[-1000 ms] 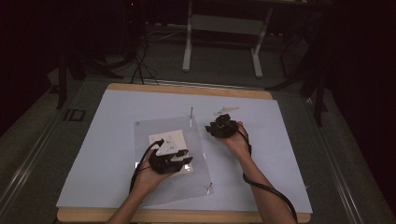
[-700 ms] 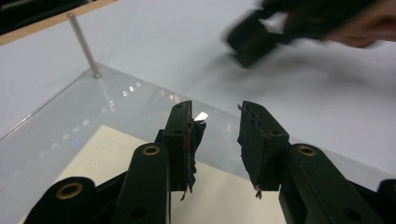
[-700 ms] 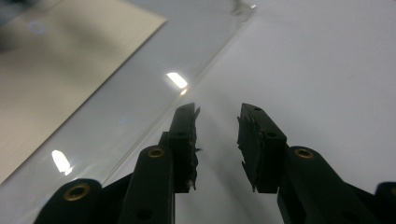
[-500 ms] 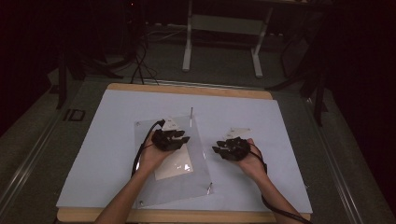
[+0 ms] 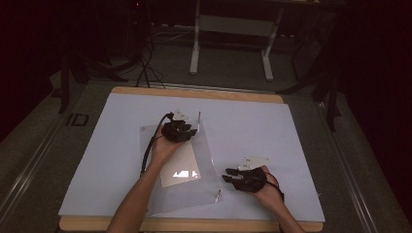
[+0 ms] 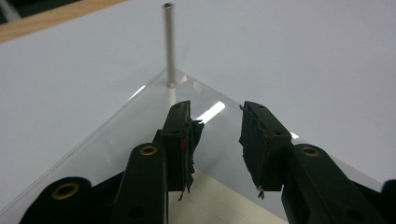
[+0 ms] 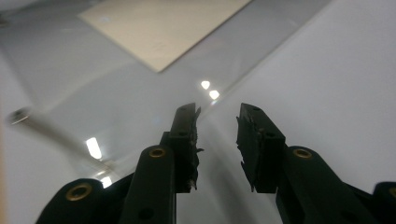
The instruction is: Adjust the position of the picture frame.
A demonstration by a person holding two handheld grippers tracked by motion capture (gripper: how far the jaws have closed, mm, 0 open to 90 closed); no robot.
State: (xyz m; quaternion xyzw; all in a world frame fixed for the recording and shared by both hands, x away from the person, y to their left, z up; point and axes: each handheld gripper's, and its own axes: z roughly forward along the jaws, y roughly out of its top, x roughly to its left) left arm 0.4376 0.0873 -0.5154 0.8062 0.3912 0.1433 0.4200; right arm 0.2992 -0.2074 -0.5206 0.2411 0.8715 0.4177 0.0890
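Observation:
A clear plastic plate (image 5: 206, 182) lies on the white board (image 5: 291, 131), with a cream sheet of paper (image 5: 179, 167) under or on it. My left gripper (image 5: 186, 128) hovers over the plate's far right corner, just short of a thin upright metal post (image 5: 199, 116). In the left gripper view that post (image 6: 169, 44) stands straight ahead of the open gripper (image 6: 217, 114), nothing between its pads. My right gripper (image 5: 229, 175) sits low beside the plate's near right corner. In the right gripper view the gripper (image 7: 217, 114) is open over the plate's edge (image 7: 243, 77), the paper (image 7: 159, 28) beyond it.
A second short post (image 5: 216, 196) stands at the plate's near right corner, close to my right gripper. The wooden table edge (image 5: 194, 225) runs along the front. Behind the table are a white stand (image 5: 231, 29) and cables on a dark floor.
My left gripper has moved away from the person, along the plate to its far right corner. My right gripper has come back toward the person, to the plate's near right corner.

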